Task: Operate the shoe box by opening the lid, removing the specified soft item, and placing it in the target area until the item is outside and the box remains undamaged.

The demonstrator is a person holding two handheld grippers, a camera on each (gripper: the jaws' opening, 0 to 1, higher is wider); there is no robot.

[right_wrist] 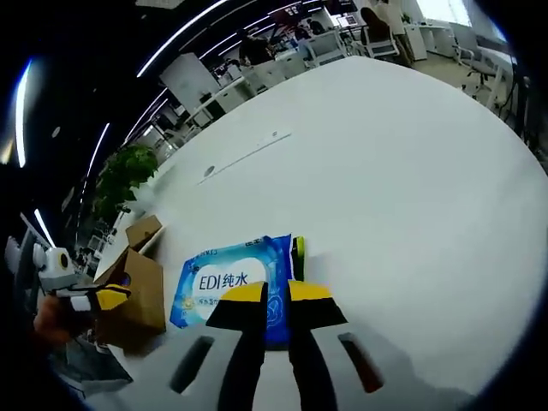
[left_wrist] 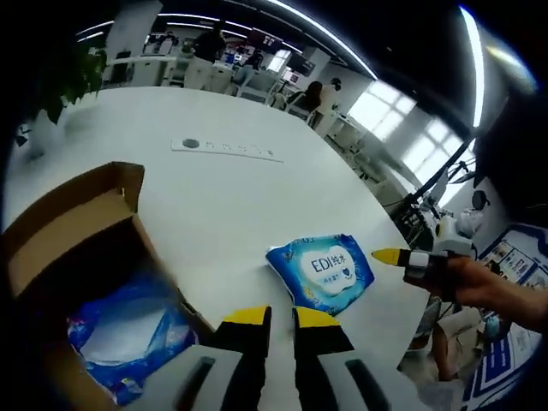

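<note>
Left gripper view
Your left gripper (left_wrist: 281,317): its yellow-tipped black jaws rise from the bottom of the view with only a narrow gap between them and nothing in it; they hang over the white table (left_wrist: 223,197).
Brown cardboard shoe box (left_wrist: 81,235): it stands open at the left, one flap raised at its far corner; a blue and white plastic pack (left_wrist: 128,338) lies inside it.
Blue and white soft pack of wet wipes printed "EDI" (left_wrist: 321,272): it lies flat on the table, outside the box, just beyond your left jaws and a little to their right.
Your right gripper (left_wrist: 402,257): it comes in from the right, held in your hand (left_wrist: 488,287), its yellow tip just beside the wipes pack; from here you cannot tell whether it touches.
Far table surface: a flat white strip with a dark round spot (left_wrist: 224,149) lies well beyond the box.

Right gripper view
Your right gripper (right_wrist: 272,301): the jaws stand narrow, their tips over the near edge of the wipes pack (right_wrist: 231,282); whether they pinch it you cannot tell.
Shoe box (right_wrist: 141,287): it stands left of the pack, near the table's left edge.
Your left gripper (right_wrist: 103,297): it shows at the far left, just beside the box.
Green potted plant (right_wrist: 120,175): beyond the table's far left corner.
</note>
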